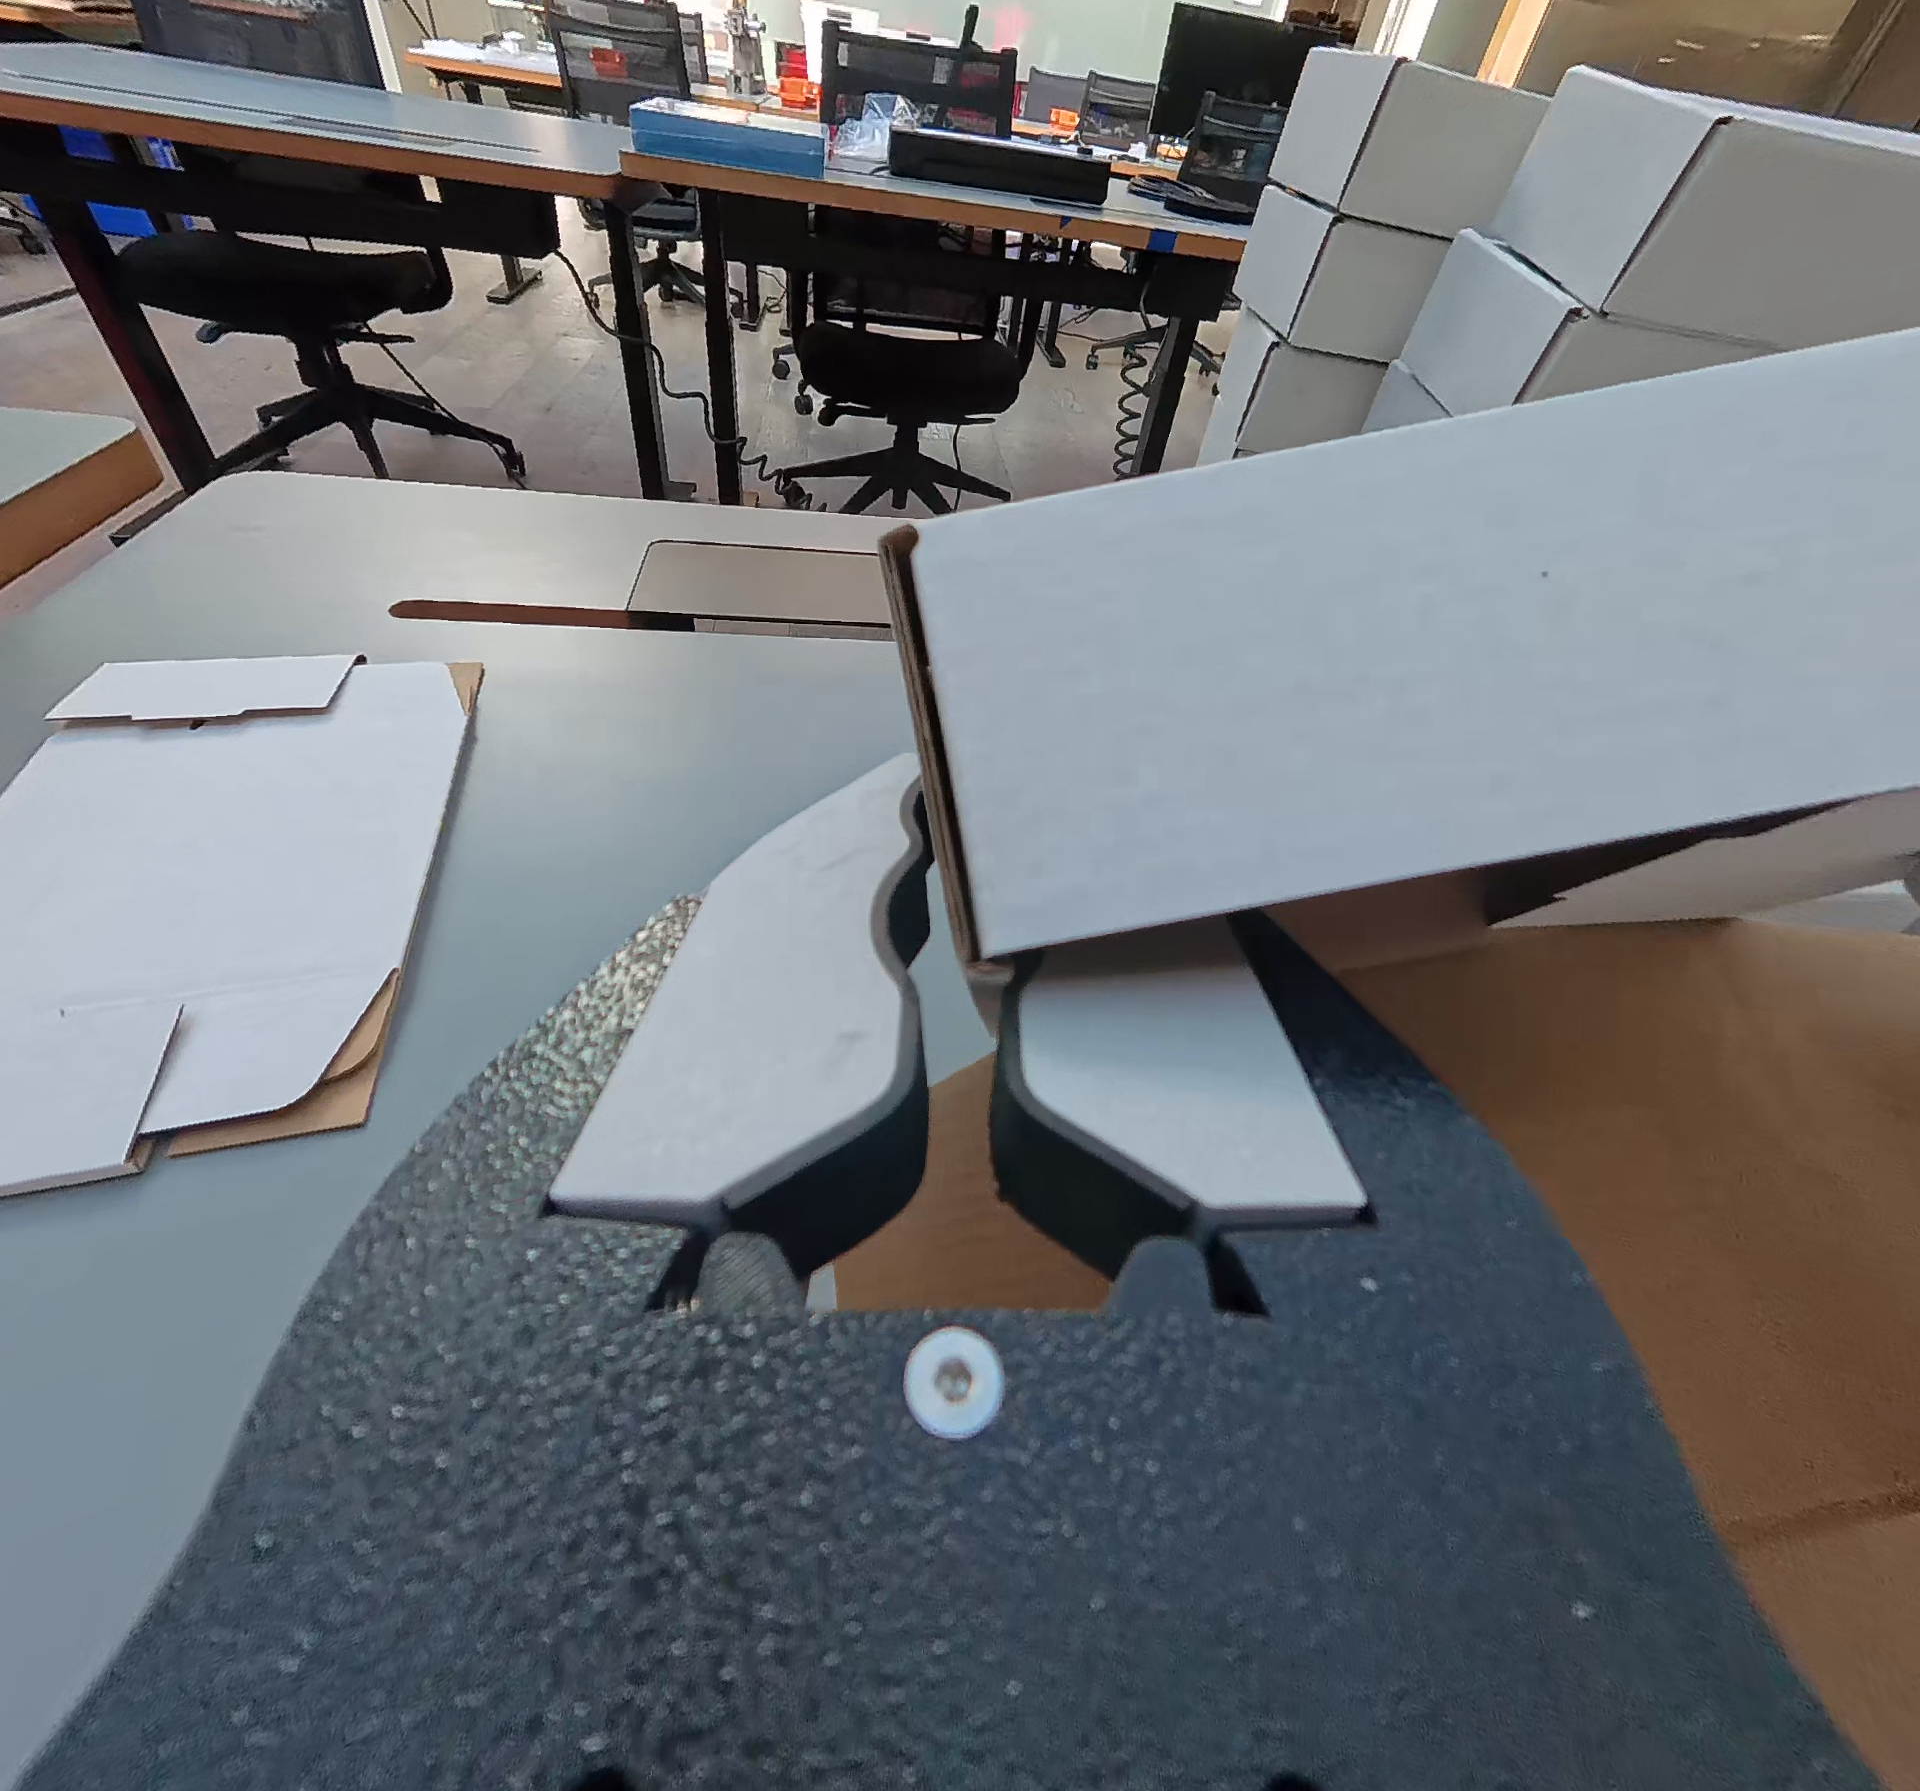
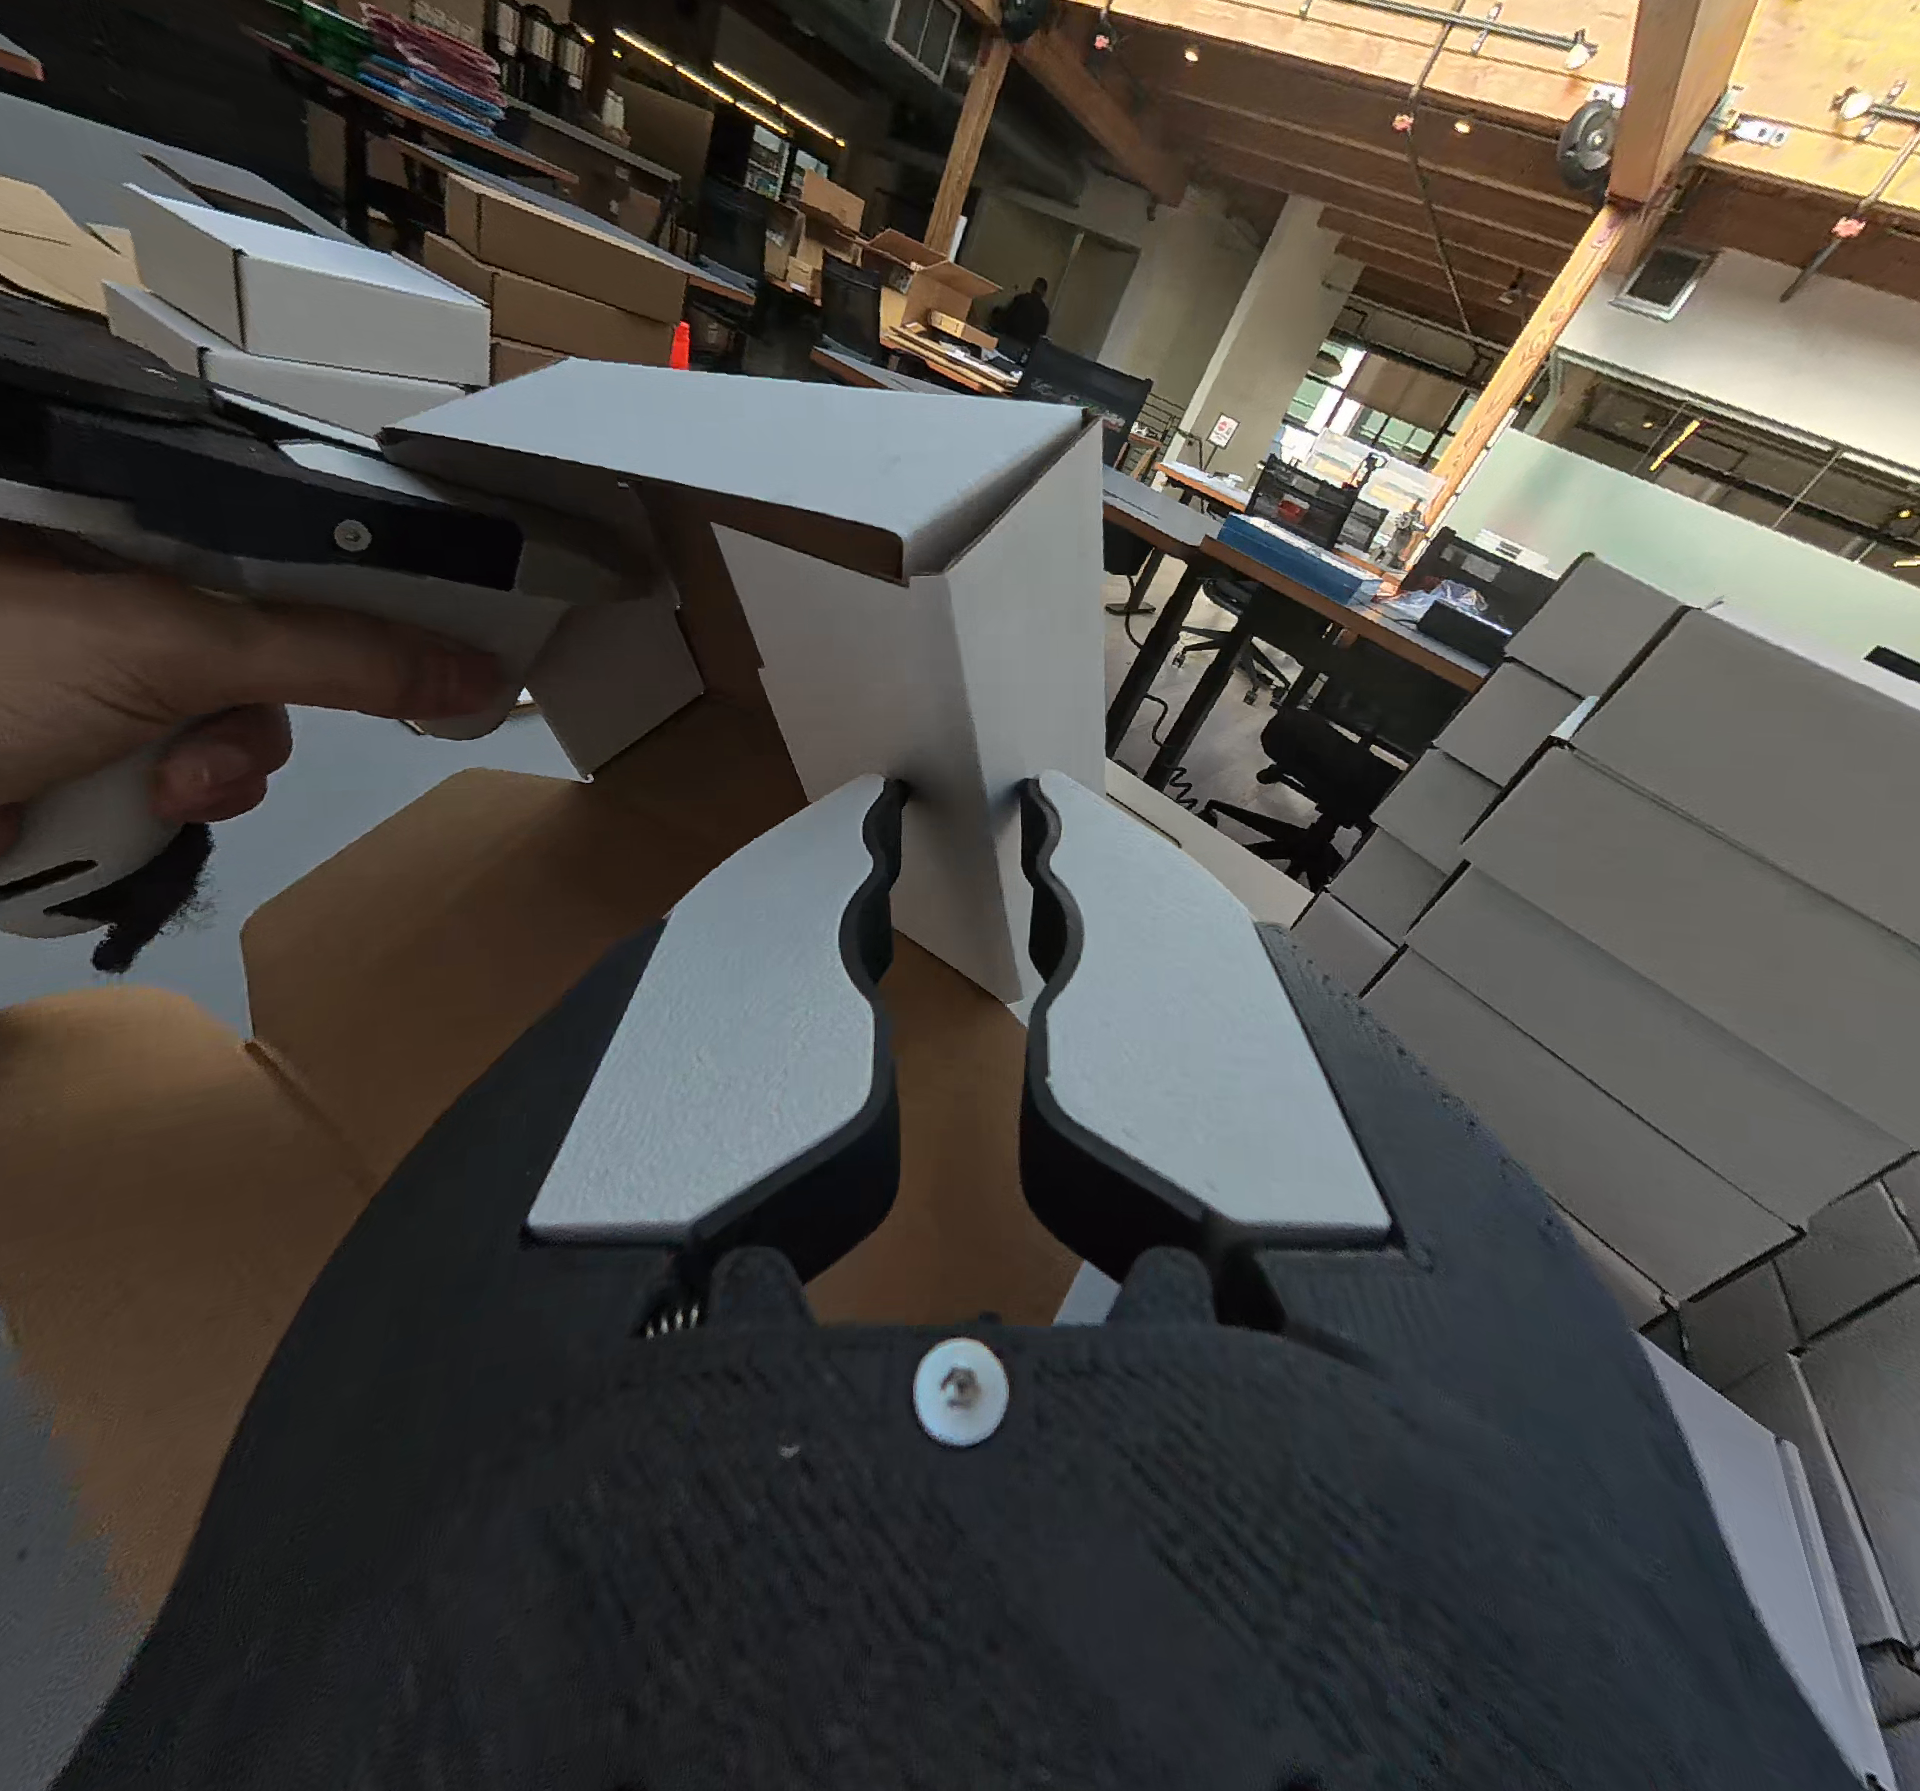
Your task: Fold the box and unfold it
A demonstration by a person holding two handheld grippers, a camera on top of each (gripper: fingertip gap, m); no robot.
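box (image 2: 914, 661) being folded | panel at 12 o'clock being pinched by right claw (image 2: 956, 806) to hold it upright | flap edge being gripped by left claw (image 1: 961, 894) for bending over

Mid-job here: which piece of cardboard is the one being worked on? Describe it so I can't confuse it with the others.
Start at the grey table with stacked closed white boxes on its right. In front of that stack lies the box: brown inside, white outside. It alone is half folded, one panel upright between the right gripper fingers, unlike the flat blanks lying left.
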